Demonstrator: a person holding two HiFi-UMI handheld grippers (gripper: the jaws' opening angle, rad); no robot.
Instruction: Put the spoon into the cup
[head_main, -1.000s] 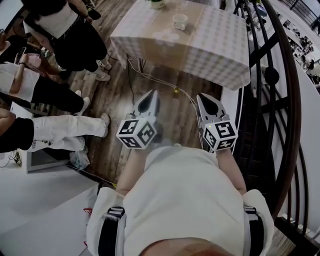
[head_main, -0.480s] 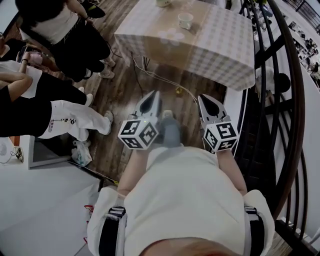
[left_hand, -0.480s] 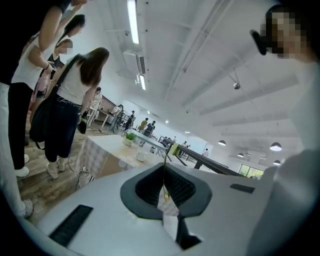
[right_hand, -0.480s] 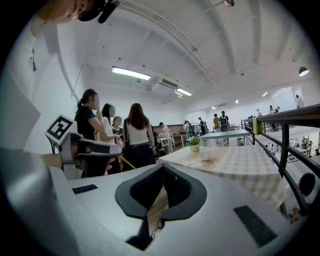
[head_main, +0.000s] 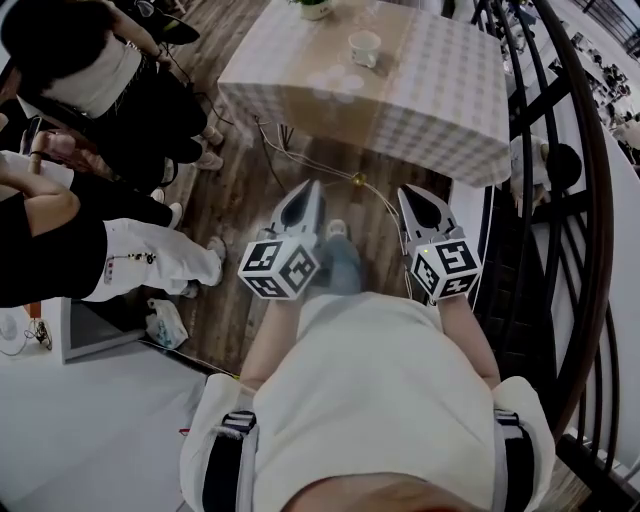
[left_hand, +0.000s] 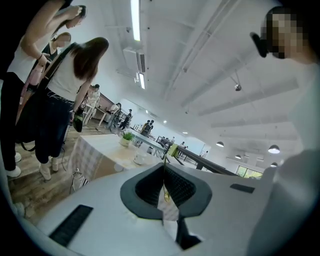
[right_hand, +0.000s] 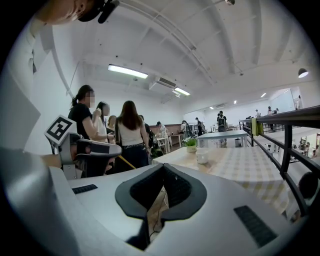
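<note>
A bright hall with a dark plank floor (head_main: 240, 205); bystanders (head_main: 90, 90) stand at the left and a black metal railing (head_main: 585, 200) curves down the right. Ahead is a table (head_main: 440, 95) under a soft checked cloth that drapes over its near edge. The cup (head_main: 364, 46), small, white and glossy, stands toward the table's far edge, with a potted plant (head_main: 315, 8) beside it at that edge. No spoon can be made out in any view.

The left gripper (head_main: 309, 186) and the right gripper (head_main: 408, 190) are held side by side, nearly level, over the floor and well short of the table's near edge, which suggests an approach, not reaching. Each has its pale, smooth plastic jaws closed to a point with nothing between the ribbed black pads; only floor shows through the slot behind the tips.
</note>
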